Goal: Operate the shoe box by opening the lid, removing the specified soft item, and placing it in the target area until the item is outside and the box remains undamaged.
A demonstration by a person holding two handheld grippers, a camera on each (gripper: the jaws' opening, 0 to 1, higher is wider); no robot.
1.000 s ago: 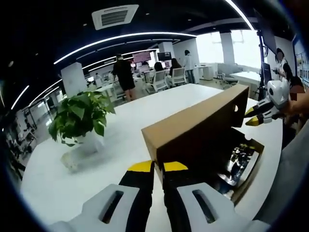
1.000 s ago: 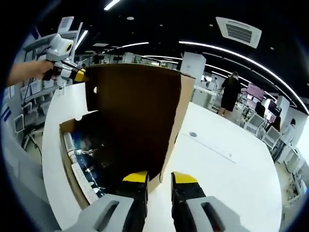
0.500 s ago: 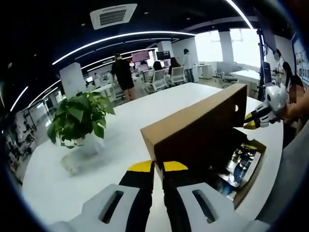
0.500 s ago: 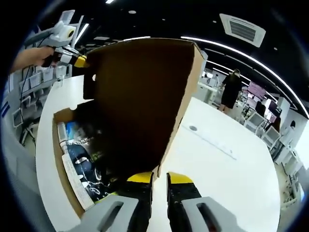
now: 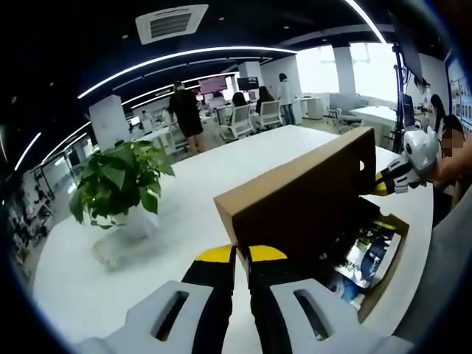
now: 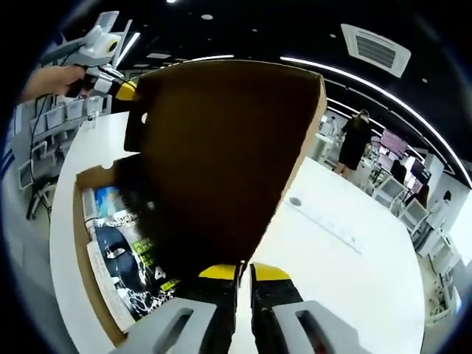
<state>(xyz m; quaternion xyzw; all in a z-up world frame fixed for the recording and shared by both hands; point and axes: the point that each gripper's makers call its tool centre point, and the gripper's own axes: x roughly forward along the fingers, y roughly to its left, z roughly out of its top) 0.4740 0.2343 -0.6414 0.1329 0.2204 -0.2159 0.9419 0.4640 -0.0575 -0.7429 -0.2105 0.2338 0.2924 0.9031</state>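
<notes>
- Jaws of both grippers are clamping the lid (image 5: 302,199): left gripper (image 5: 241,254) at one corner, right gripper (image 6: 244,272) at the other, each closed on its edge.
- Thin, light cardboard is bending easily; the corner grips suit it.
- Box (image 6: 92,295) is sitting on the worktop (image 5: 147,251), its printed contents (image 6: 125,258) still inside.
- Compared with a second ago, the lid is standing steeper and the right jaws have narrowed.

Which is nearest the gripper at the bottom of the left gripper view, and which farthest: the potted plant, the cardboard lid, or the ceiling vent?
1. Cardboard lid, pinched at the left gripper tips.
2. Potted plant, off to the left on the white table.
3. Ceiling vent, high overhead.
</notes>
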